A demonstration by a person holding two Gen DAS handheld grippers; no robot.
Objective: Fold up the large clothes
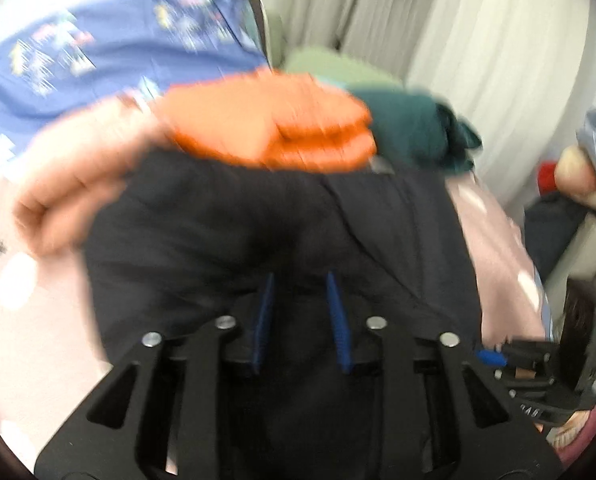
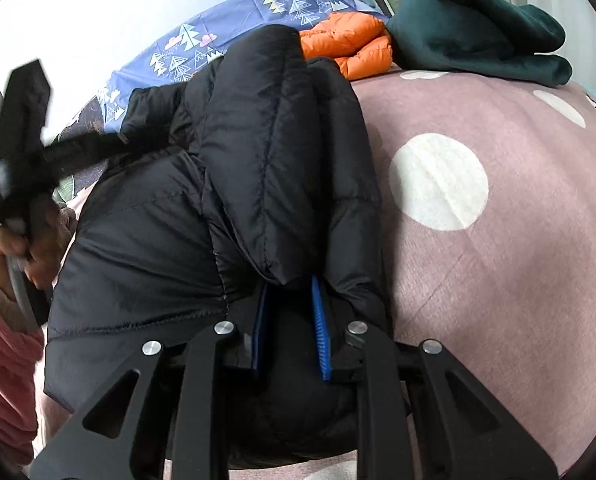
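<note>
A black puffer jacket (image 2: 170, 240) lies on the pink dotted bed cover (image 2: 497, 280), with one padded part folded over its middle. My right gripper (image 2: 290, 320) is shut on the near end of that fold, which sits between the blue pads. In the right wrist view my left gripper (image 2: 110, 140) is a blur at the jacket's far left edge, held by a hand in a pink sleeve (image 2: 2, 340). In the left wrist view black jacket (image 1: 258, 232) fabric fills the gap of my left gripper (image 1: 299, 312). The blur hides whether its pads press on it.
A folded orange puffer jacket (image 2: 349, 44) and a dark green garment (image 2: 477, 24) lie at the far end of the bed. A blue tree-print cover (image 2: 202, 44) lies behind the black jacket. White curtains (image 1: 477, 40) hang beyond the bed.
</note>
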